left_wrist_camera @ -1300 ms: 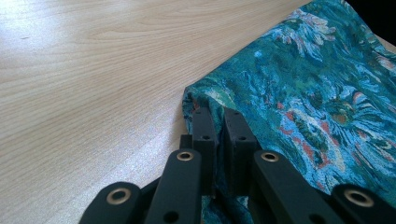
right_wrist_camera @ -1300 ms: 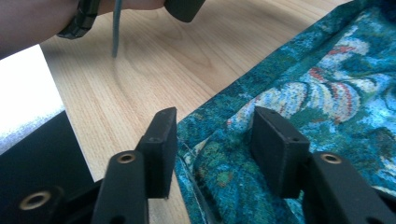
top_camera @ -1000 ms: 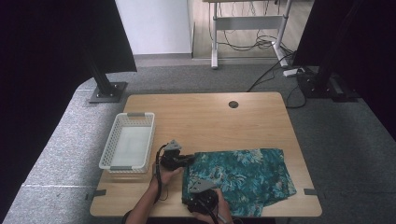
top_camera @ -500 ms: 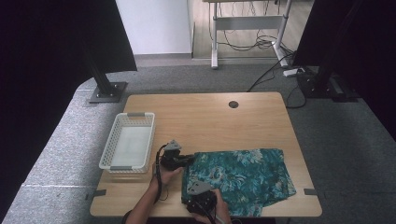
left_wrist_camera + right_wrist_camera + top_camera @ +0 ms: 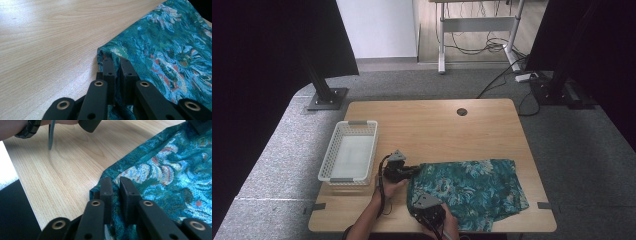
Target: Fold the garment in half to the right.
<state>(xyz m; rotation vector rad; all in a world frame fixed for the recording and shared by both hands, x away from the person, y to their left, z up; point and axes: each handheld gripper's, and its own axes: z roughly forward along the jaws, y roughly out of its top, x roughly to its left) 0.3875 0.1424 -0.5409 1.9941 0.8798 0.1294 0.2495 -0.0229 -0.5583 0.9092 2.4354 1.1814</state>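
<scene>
A teal floral cloth (image 5: 472, 190) lies spread flat on the front right part of the wooden table (image 5: 437, 130). My left gripper (image 5: 412, 171) is at the cloth's left far corner. In the left gripper view it (image 5: 116, 61) is shut on that corner, with a fold of cloth (image 5: 162, 50) pinched between the jaws. My right gripper (image 5: 422, 201) is at the cloth's near left corner by the table's front edge. In the right gripper view it (image 5: 115, 181) is shut on the cloth's edge (image 5: 162, 175).
A white mesh basket (image 5: 348, 150) stands at the table's left side, just left of my left hand. A round cable hole (image 5: 462, 112) sits at the back of the table. The other hand (image 5: 22, 127) and its cable (image 5: 51, 135) appear in the right gripper view.
</scene>
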